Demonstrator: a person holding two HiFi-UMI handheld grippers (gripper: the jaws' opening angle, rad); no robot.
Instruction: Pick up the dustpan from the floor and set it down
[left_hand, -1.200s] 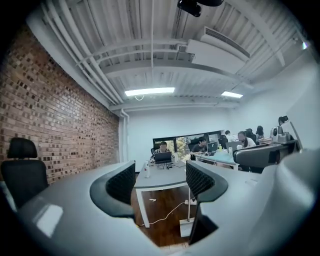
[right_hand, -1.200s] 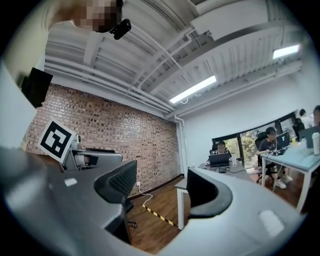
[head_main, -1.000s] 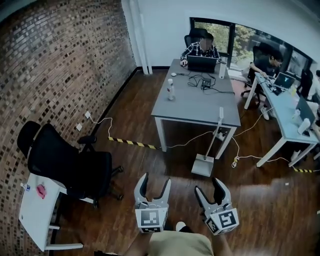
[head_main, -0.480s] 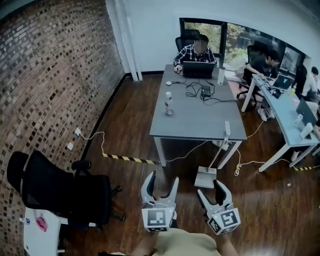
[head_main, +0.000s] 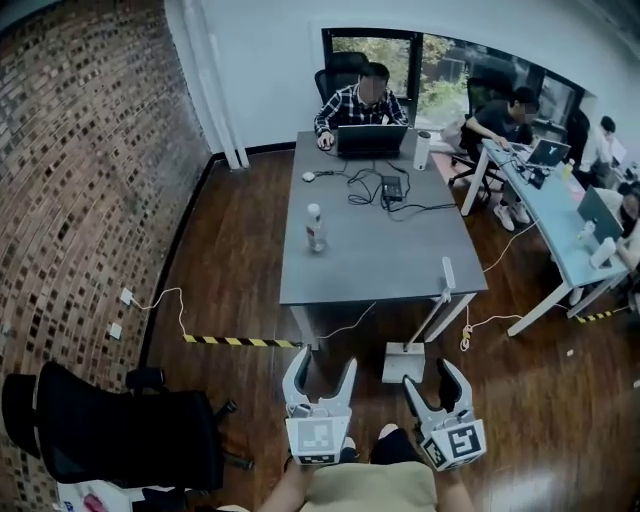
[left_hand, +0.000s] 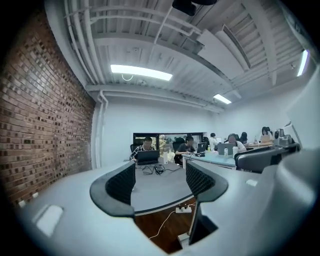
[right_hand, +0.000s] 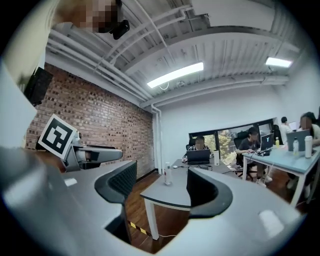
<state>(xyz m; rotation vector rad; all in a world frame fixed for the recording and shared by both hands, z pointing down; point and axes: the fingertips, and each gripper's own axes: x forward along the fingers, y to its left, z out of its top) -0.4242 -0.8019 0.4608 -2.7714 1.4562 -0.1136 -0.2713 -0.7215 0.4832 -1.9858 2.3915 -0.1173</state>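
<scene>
Well, you look to be at the reach-in stage, so plan around the big things first. The grey table (head_main: 372, 250) fills the space beyond both claws, and its near edge overhangs the spot you need. Come in low over the wooden floor (head_main: 235, 260) so you don't knock that edge or the table leg.

Your left claw (head_main: 321, 362) has its jaws wide apart with nothing between them. Your right claw (head_main: 432, 378) stands about as wide and is just as empty. The dustpan (head_main: 403, 362) stands on the floor just ahead of the right claw and a little toward the left one, so the right is the natural one to take it.

I'd go for the handle (head_main: 432, 318) rather than the flat pan. Square the jaws across it, close firmly, and lift straight up so the top end comes clear of the table rim. Mind the white cable (head_main: 345, 322) lying ahead of the left claw.

As for its looks, it has a pale, boxy pan sitting flat and a thin, long handle rising at a slant away from you. A light grip (head_main: 447, 272) at the top touches the table's corner or sits just beside it; I can't tell which.
</scene>
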